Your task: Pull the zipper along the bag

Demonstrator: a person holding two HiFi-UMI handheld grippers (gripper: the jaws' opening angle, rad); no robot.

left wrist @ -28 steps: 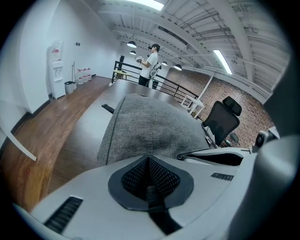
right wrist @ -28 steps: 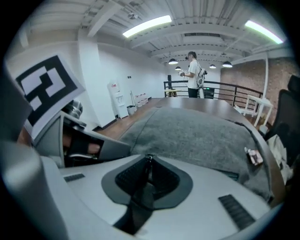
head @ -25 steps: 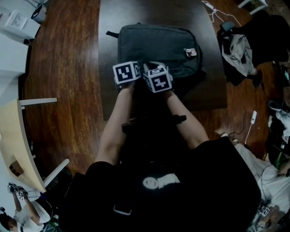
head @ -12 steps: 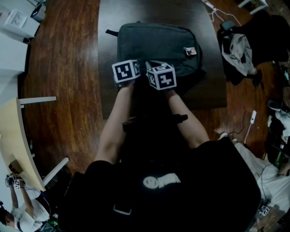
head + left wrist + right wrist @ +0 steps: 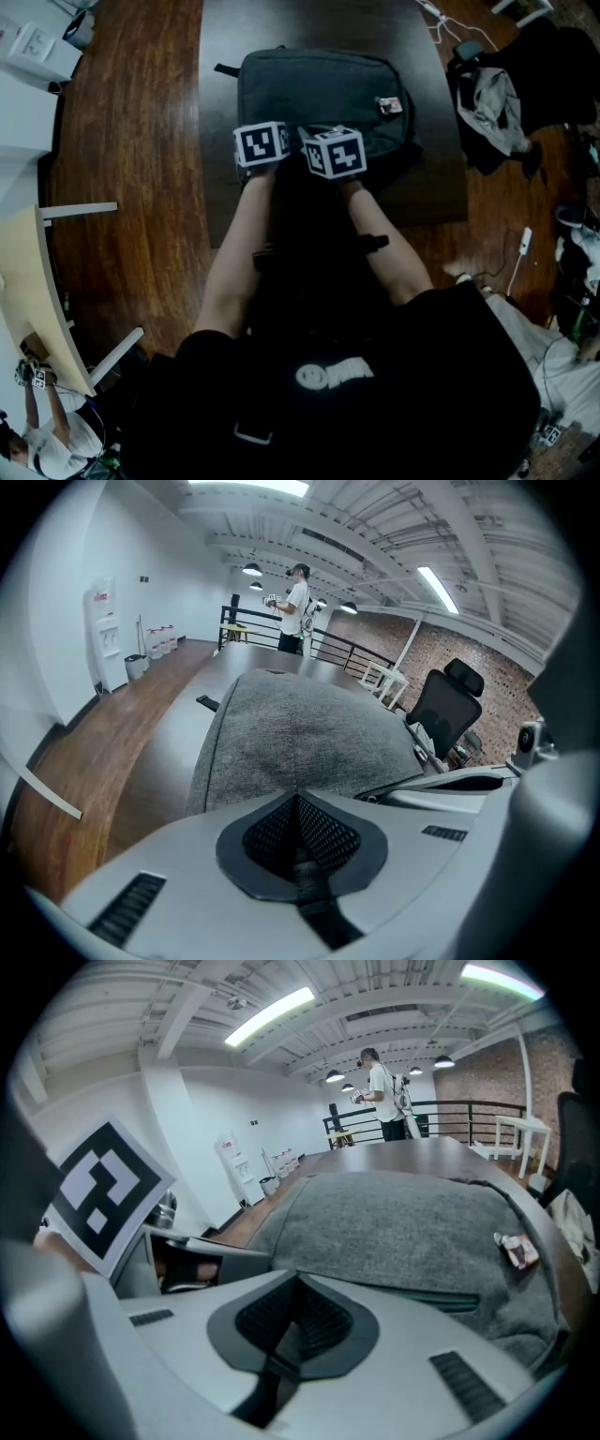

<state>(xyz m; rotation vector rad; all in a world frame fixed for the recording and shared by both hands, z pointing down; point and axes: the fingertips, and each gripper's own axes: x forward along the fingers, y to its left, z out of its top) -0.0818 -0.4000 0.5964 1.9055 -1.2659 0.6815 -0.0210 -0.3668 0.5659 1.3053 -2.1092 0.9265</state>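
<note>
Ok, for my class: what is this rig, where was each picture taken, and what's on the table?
No robot: a person holds a claw in each hand, left claw and right claw; the patterned cubes belong to them. One camera looks down from the head, one rides on each claw. A grey backpack lies on the dark table. Both claws are at its near edge, jaws together; the right's have just been closing. What they pinch is not clear.
</note>
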